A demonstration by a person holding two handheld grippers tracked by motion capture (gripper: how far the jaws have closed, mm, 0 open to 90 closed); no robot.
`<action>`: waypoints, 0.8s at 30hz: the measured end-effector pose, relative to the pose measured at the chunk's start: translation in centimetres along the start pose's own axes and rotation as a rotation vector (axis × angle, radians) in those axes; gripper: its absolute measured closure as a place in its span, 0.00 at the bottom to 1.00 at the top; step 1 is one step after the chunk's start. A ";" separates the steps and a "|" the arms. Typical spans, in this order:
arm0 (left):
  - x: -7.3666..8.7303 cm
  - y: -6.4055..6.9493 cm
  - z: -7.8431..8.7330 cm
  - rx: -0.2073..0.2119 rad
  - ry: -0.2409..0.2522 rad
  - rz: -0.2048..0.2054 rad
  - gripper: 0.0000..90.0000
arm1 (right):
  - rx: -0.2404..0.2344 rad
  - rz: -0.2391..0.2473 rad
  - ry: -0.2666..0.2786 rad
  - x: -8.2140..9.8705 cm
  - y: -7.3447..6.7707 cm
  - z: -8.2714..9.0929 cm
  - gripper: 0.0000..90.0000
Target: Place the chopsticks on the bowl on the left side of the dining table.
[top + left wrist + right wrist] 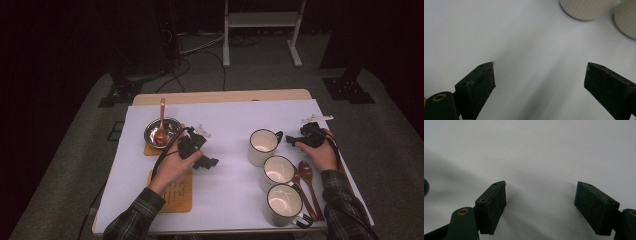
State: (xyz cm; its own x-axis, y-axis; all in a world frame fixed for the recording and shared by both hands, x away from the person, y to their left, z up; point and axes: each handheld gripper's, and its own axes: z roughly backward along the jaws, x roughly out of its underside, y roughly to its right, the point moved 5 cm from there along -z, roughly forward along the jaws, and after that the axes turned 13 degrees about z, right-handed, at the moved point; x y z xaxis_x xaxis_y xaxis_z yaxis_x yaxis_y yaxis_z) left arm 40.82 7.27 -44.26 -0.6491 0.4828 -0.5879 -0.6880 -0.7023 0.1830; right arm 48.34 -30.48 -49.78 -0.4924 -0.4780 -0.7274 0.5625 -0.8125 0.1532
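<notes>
Cream mugs (pixel 278 170) x3, wood spoons (pixel 306 176) x3, coasters (pixel 176 192) x2

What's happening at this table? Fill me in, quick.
A person holds a gripper in each hand over a white-covered table. The left gripper hangs open and empty between the metal bowl holding a brown spoon and three white mugs. The right gripper, also open and empty, sits beside the farthest mug. Two more spoons lie right of the mugs.
</notes>
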 end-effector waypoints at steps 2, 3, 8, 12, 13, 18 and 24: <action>0.4 0.3 -0.2 0.010 -0.001 0.002 0.10 | 0.000 0.000 0.000 0.0 0.0 0.0 0.26; 0.6 0.5 -0.3 0.012 -0.006 -0.001 0.10 | 0.000 0.000 0.000 0.0 0.0 0.0 0.26; 1.6 1.1 -0.7 0.021 -0.021 -0.013 0.10 | 0.000 0.000 0.000 0.0 0.0 0.0 0.26; 2.1 1.7 -1.0 0.028 -0.025 -0.021 0.10 | 0.000 0.000 0.000 0.0 0.0 0.0 0.26; 2.2 1.9 -1.0 0.032 -0.023 -0.024 0.10 | 0.000 0.000 0.000 0.0 0.0 0.0 0.26; 2.9 2.6 -1.1 0.040 -0.031 -0.037 0.10 | 0.000 0.000 0.000 0.0 0.0 0.0 0.26; 3.9 3.1 -1.7 0.041 -0.048 -0.058 0.10 | 0.000 0.000 0.000 0.0 0.0 0.0 0.26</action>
State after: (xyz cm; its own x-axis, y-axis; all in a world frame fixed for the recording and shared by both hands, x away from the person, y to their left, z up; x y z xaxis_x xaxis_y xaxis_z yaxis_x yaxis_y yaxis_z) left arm 36.70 6.15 -47.31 -0.6219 0.5470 -0.5604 -0.7369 -0.6510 0.1823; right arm 48.33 -30.48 -49.78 -0.4924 -0.4778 -0.7275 0.5624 -0.8126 0.1531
